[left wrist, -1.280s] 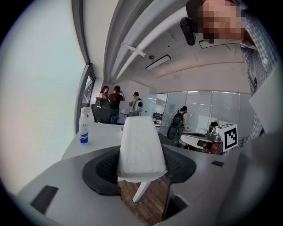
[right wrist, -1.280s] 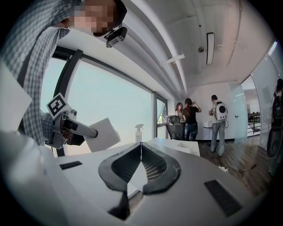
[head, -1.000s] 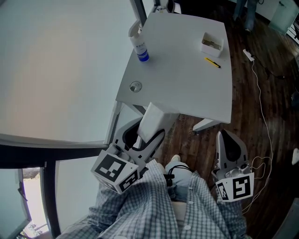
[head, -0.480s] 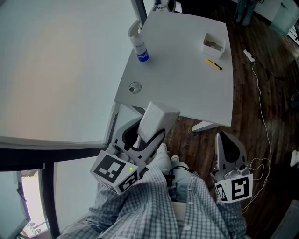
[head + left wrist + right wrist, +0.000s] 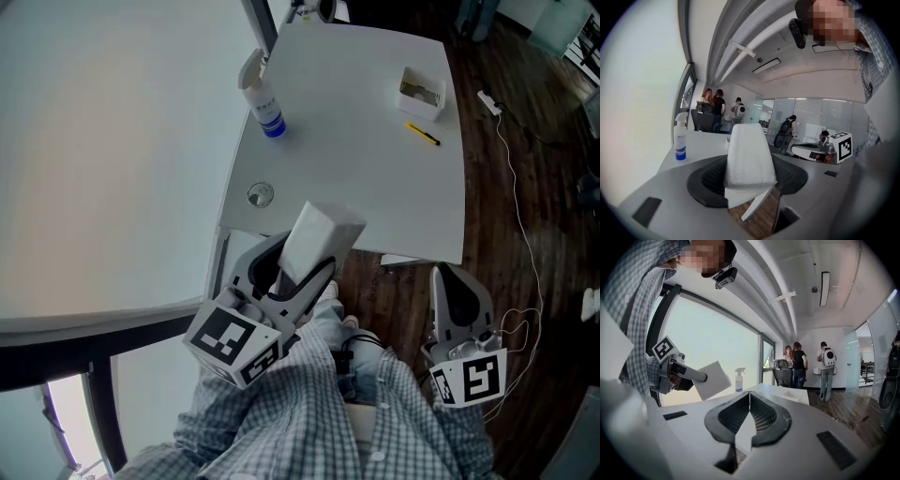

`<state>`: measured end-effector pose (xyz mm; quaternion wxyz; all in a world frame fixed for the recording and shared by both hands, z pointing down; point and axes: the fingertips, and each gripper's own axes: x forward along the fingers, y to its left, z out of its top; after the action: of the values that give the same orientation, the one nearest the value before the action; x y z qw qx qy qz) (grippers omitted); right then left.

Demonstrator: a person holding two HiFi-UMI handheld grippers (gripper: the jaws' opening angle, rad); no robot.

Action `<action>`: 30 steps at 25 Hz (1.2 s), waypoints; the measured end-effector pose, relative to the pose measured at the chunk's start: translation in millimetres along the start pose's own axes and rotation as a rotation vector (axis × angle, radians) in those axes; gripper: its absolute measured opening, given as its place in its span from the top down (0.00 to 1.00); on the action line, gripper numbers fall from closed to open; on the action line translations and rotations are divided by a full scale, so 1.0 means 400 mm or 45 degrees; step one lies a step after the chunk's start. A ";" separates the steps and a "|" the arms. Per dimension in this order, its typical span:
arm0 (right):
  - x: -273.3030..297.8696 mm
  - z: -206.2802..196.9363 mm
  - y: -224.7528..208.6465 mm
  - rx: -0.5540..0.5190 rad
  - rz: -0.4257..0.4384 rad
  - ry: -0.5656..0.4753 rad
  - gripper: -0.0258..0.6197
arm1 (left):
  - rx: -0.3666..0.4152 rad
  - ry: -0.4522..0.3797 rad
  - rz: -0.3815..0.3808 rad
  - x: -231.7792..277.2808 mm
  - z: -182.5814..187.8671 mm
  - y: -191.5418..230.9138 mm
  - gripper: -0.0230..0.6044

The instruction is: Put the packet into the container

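I'm bringing packet (image 5: 321, 236) further over table (image 5: 375, 178) edge | left gripper (image 5: 300, 270) pinching it, right gripper (image 5: 461, 292) pressed together | pen (image 5: 424, 134) lying near container (image 5: 419, 91) | right gripper view showing people (image 5: 799, 363)

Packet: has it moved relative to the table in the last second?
Yes: the packet, held in the left gripper's jaws, has advanced toward the table, overlapping its near edge more.

White packet (image 5: 317, 236), checked shirt (image 5: 309, 412)
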<state>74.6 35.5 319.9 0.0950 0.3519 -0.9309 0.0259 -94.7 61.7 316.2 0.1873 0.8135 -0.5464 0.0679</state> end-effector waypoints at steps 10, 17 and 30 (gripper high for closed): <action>0.108 0.021 -0.046 0.008 -0.077 0.021 0.94 | 0.005 0.026 -0.071 0.089 0.046 0.098 0.55; 0.176 0.045 -0.048 0.001 -0.123 0.027 0.94 | 0.005 0.016 -0.124 0.129 0.080 0.168 0.55; 0.258 0.067 -0.031 -0.002 -0.169 0.042 0.94 | -0.003 0.029 -0.191 0.158 0.095 0.248 0.55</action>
<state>3.0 -44.1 313.6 0.1120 0.4123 -0.9038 0.0246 -164.2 -40.3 324.1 0.1991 0.8510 -0.4819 0.0624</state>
